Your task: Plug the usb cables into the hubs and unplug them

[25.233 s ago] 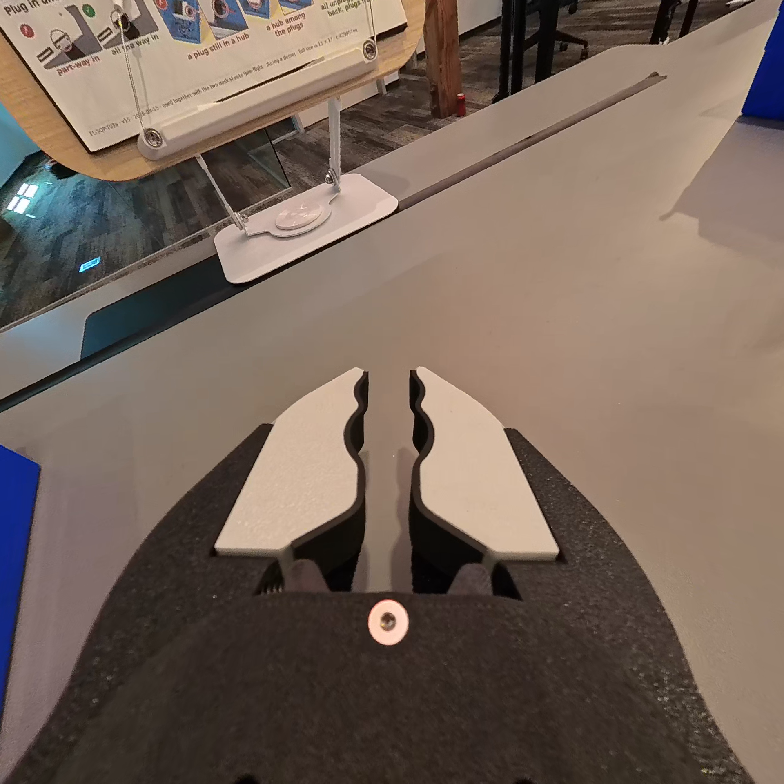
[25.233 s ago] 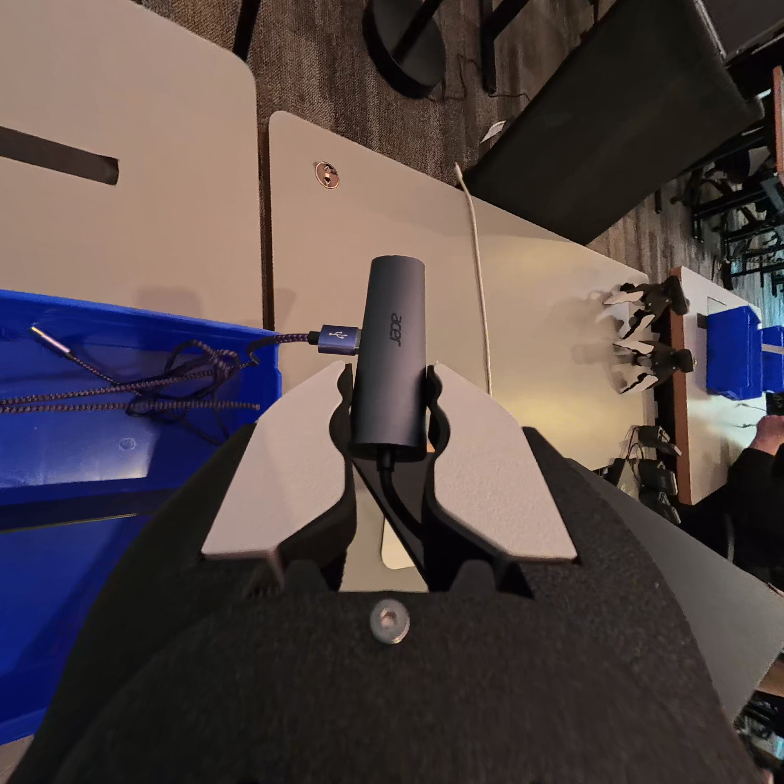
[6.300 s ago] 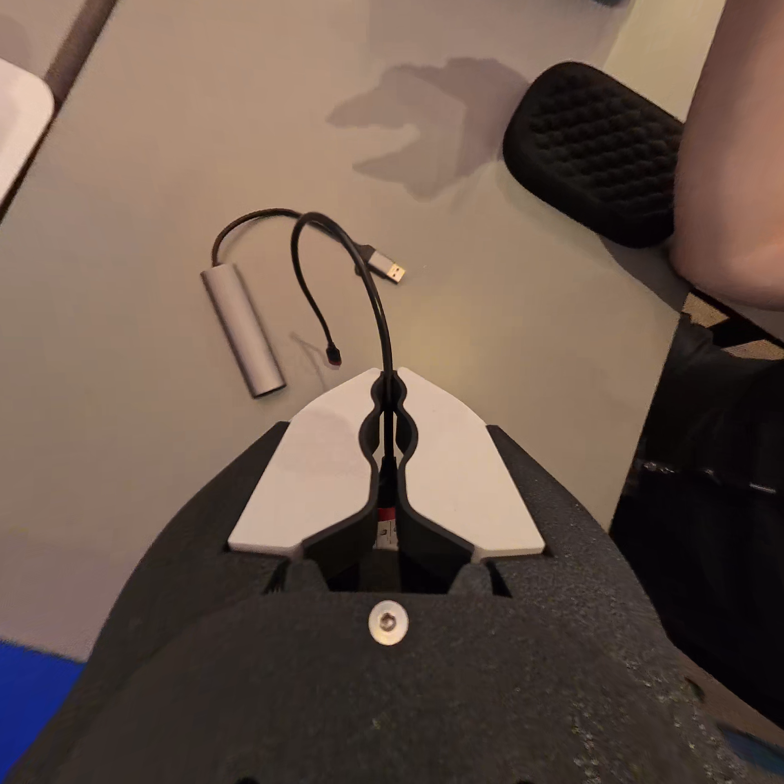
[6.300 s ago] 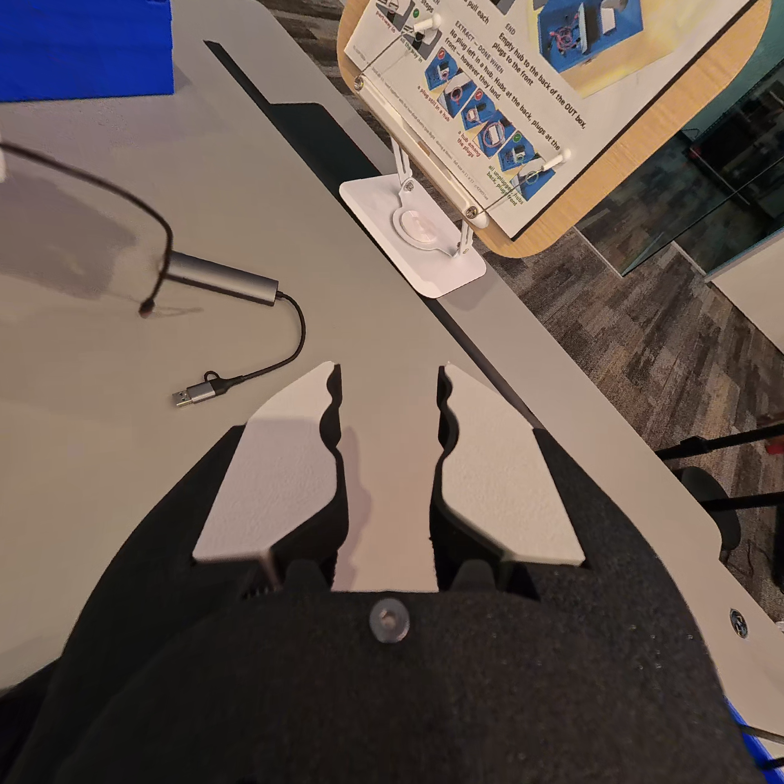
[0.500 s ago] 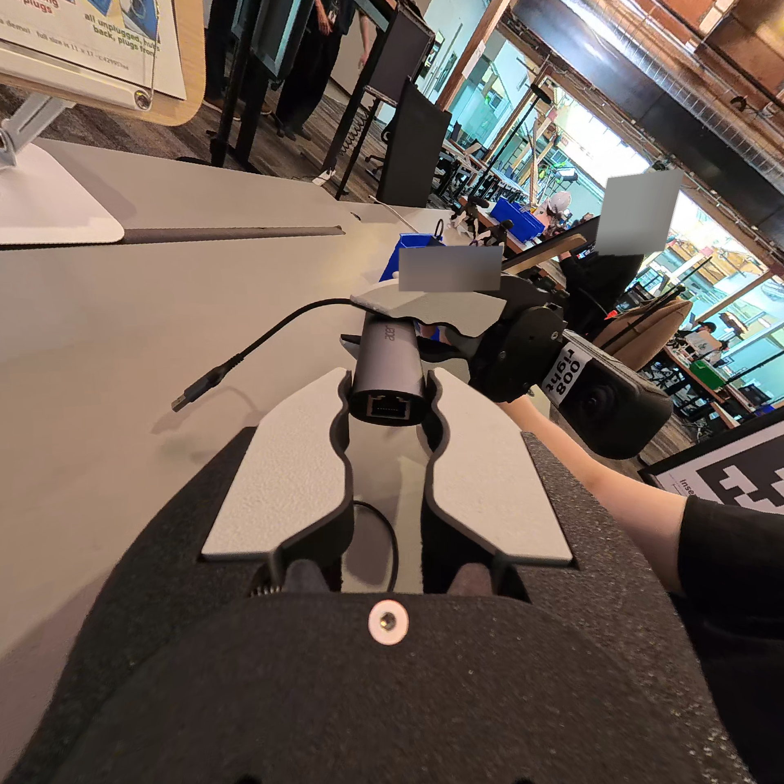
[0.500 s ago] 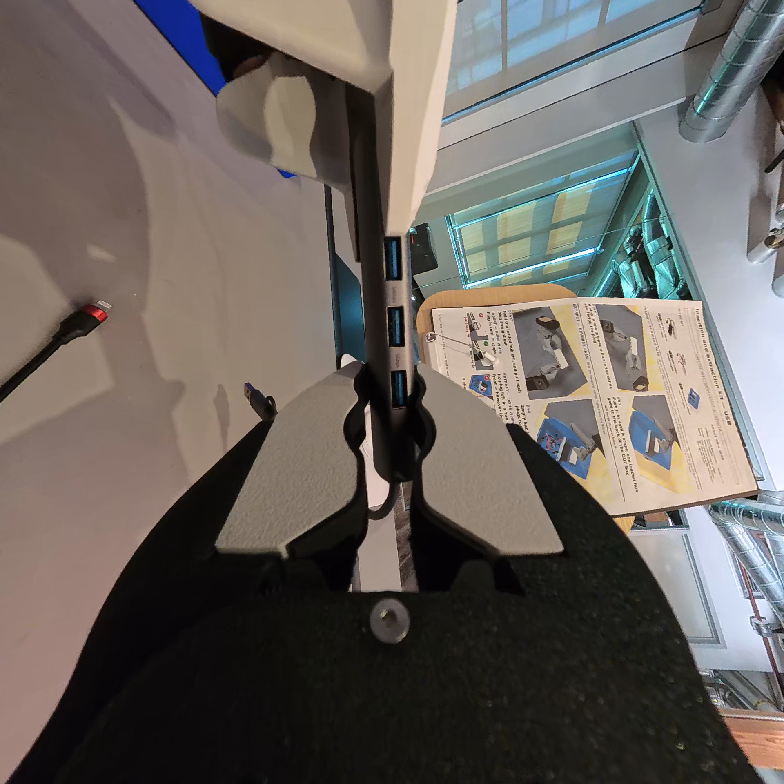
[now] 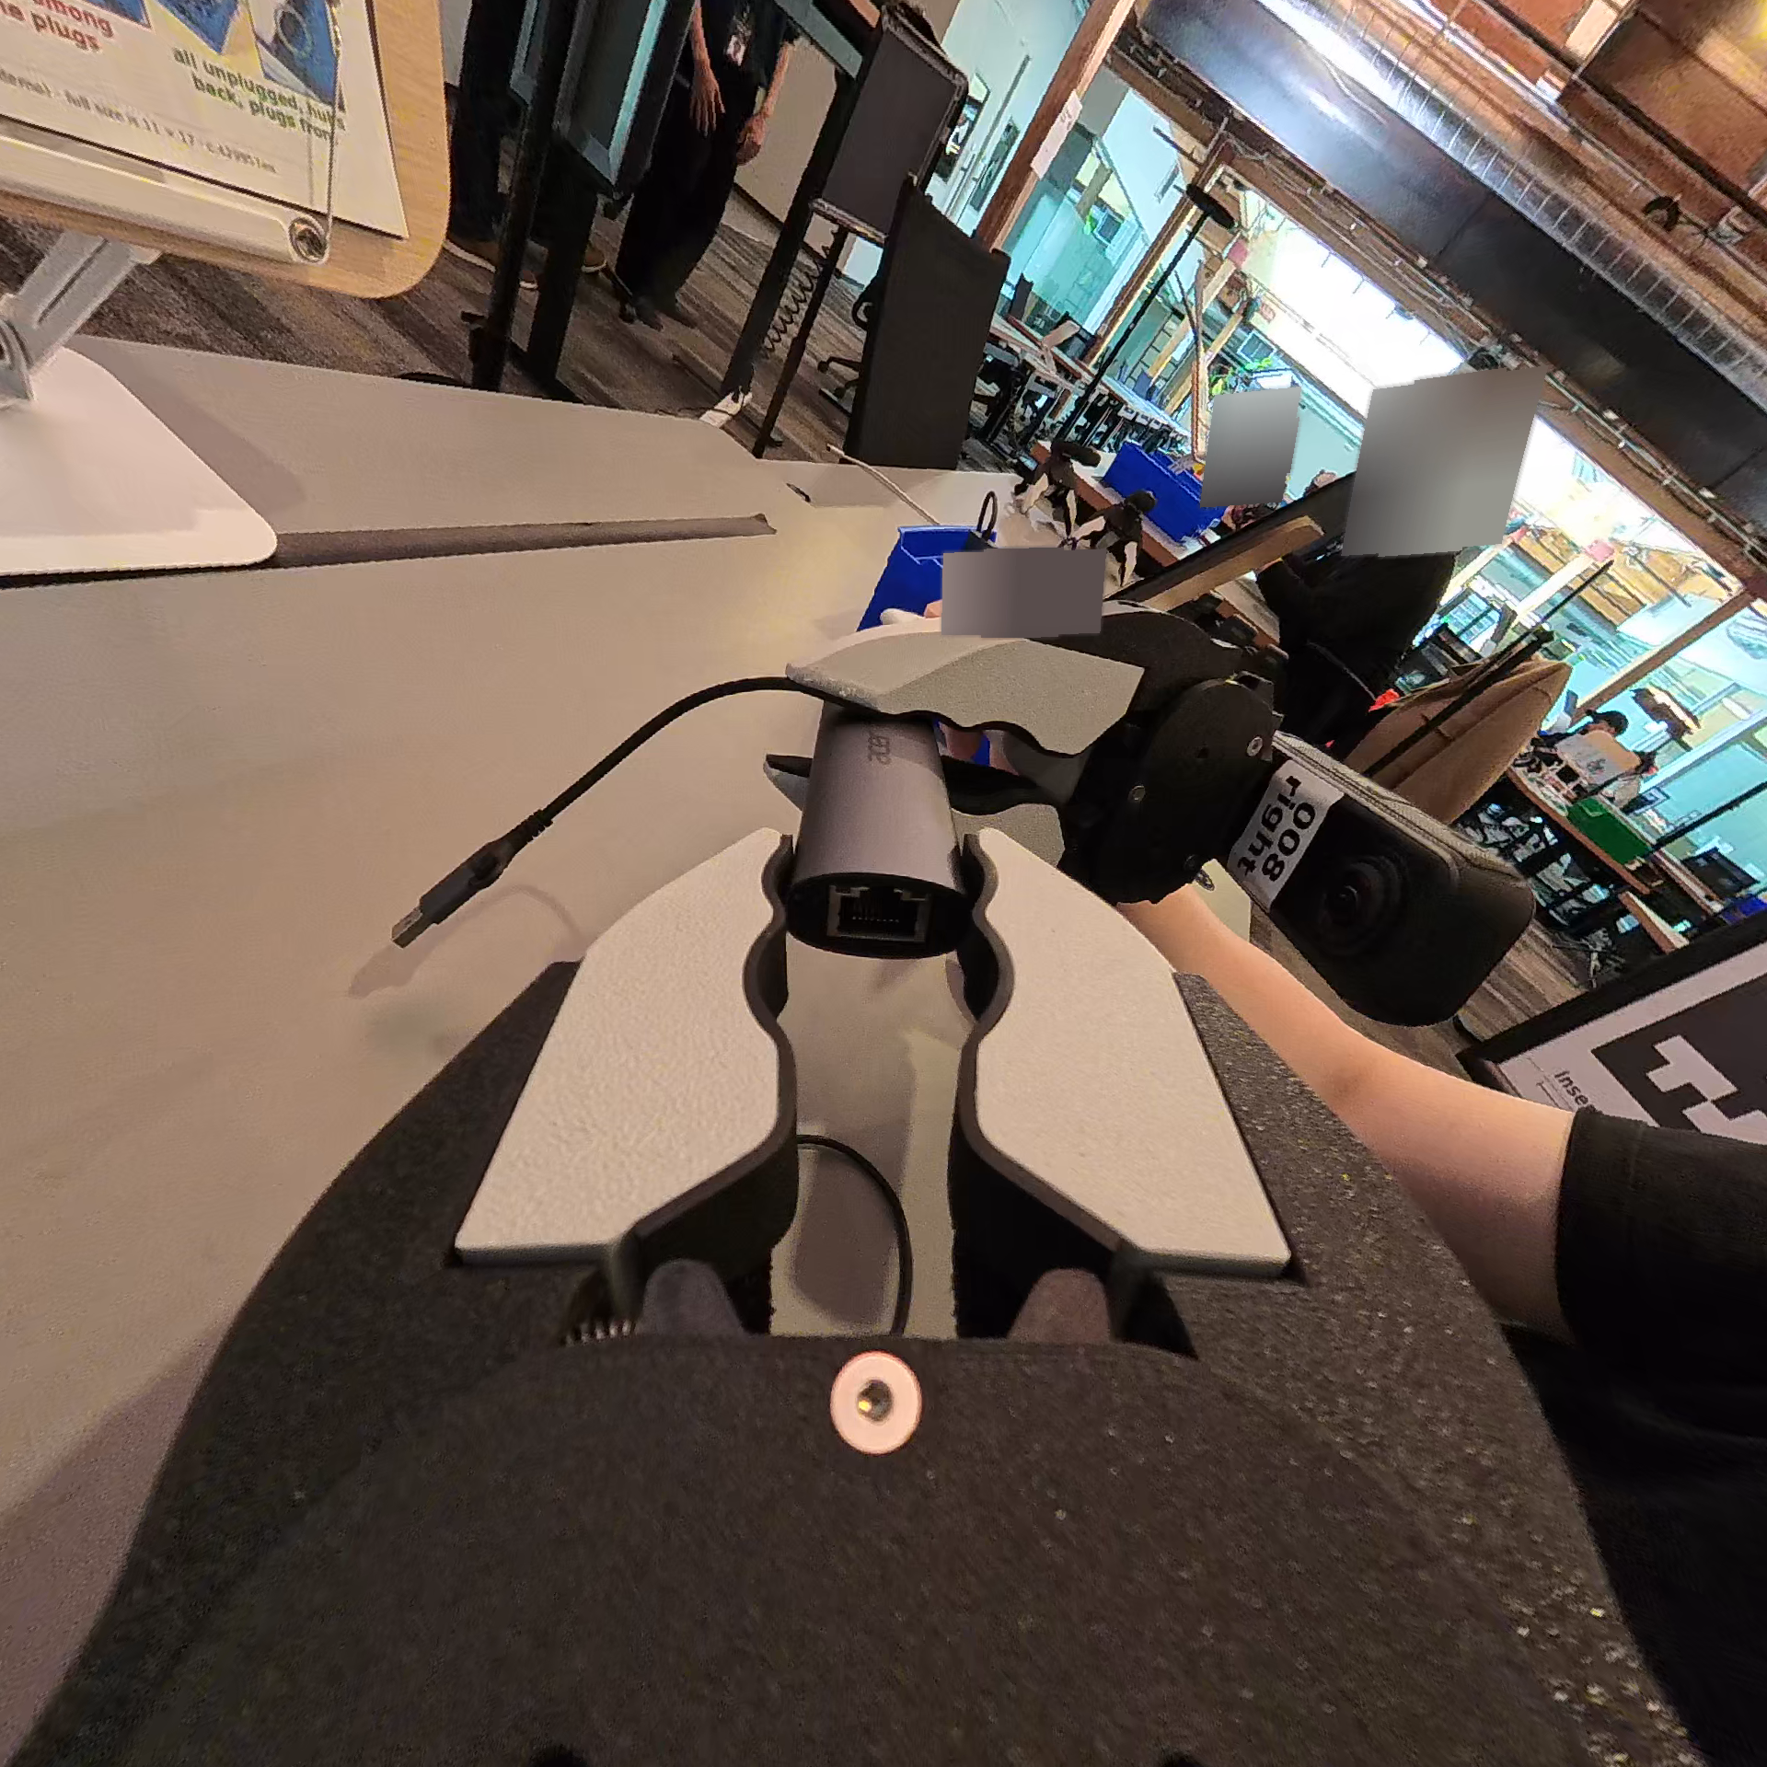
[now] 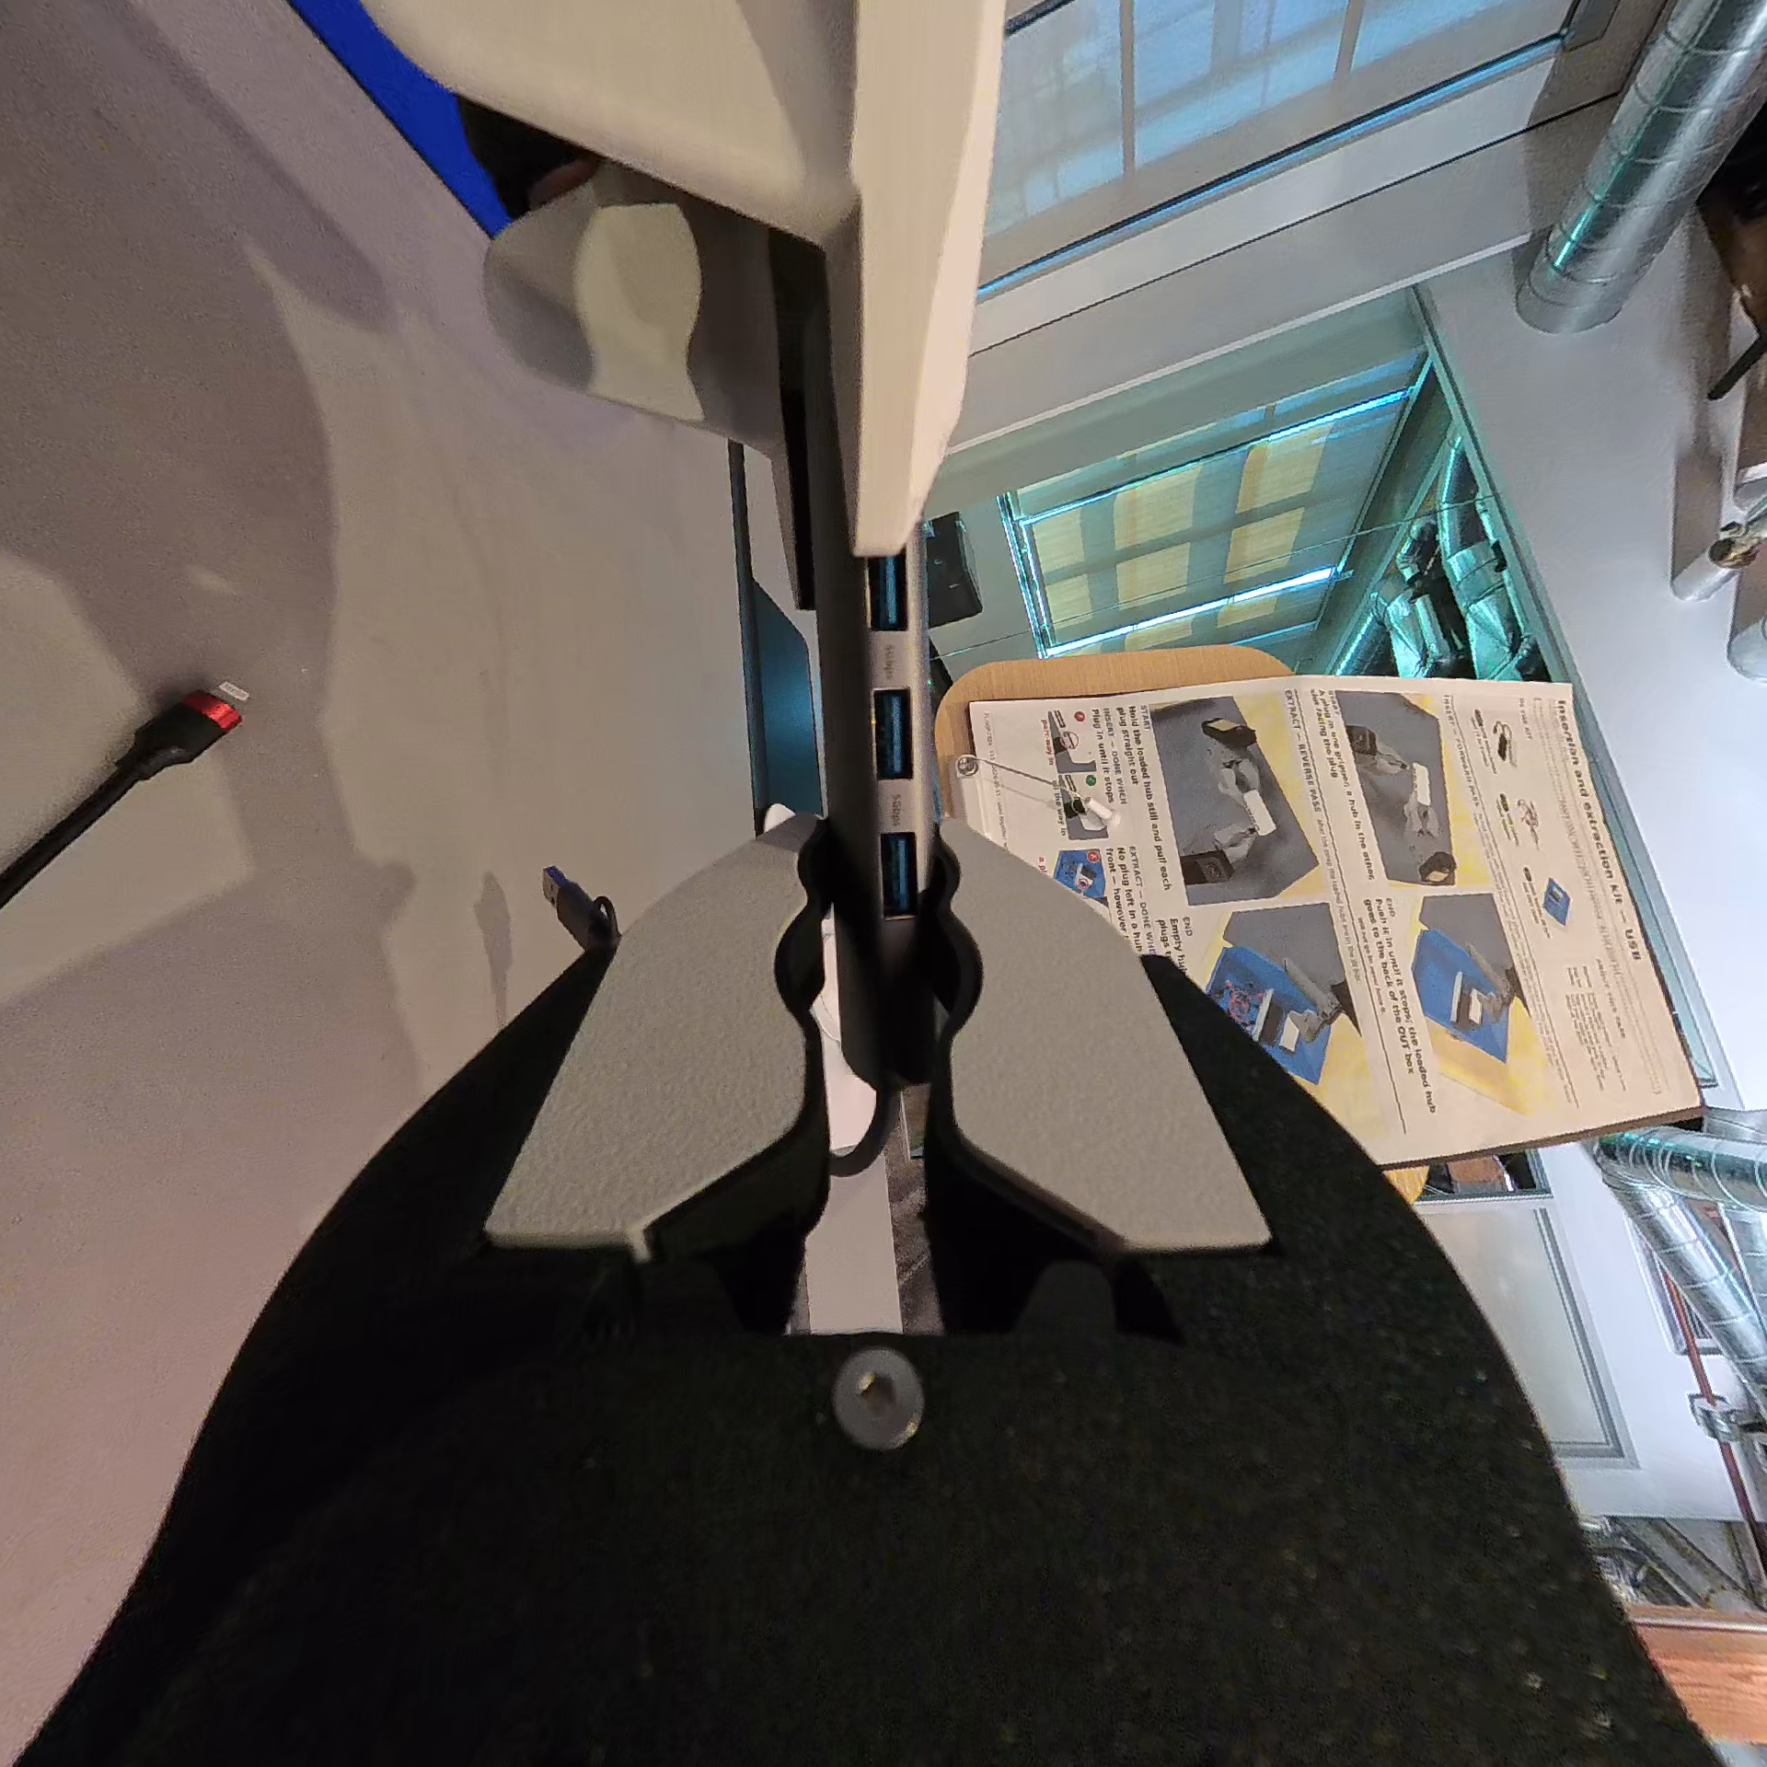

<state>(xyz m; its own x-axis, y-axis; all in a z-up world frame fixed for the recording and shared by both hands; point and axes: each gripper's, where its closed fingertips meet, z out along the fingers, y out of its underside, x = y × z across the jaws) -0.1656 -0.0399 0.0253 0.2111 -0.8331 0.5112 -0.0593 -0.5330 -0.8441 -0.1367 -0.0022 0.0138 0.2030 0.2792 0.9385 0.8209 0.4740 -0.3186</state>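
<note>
A grey hub [image 7: 875,813] is held in the air between both grippers, above the grey table [image 7: 287,765]. My left gripper [image 7: 875,851] is shut on its end with the network port. My right gripper [image 7: 889,736] is shut on the far end. In the right wrist view my right gripper [image 8: 875,832] clamps the hub [image 8: 861,765] by its cable end, showing three empty blue ports. The left gripper [image 8: 813,382] holds the top end. The hub's own plug [image 7: 430,913] dangles free. A black cable with a red plug [image 8: 201,717] lies on the table.
An instruction board [image 7: 191,96] on a white stand base [image 7: 115,497] stands at the table's far left; it also shows in the right wrist view [image 8: 1339,908]. A blue bin [image 7: 908,574] sits behind the right gripper. A person's forearm [image 7: 1339,1071] reaches in from the right. About 5 cm separates my left fingertips from my right.
Six seconds ago my left gripper held the black cable, my right was open, and the hub lay on the table. Now both grip the lifted hub. Almost nothing moved in the last half second.
</note>
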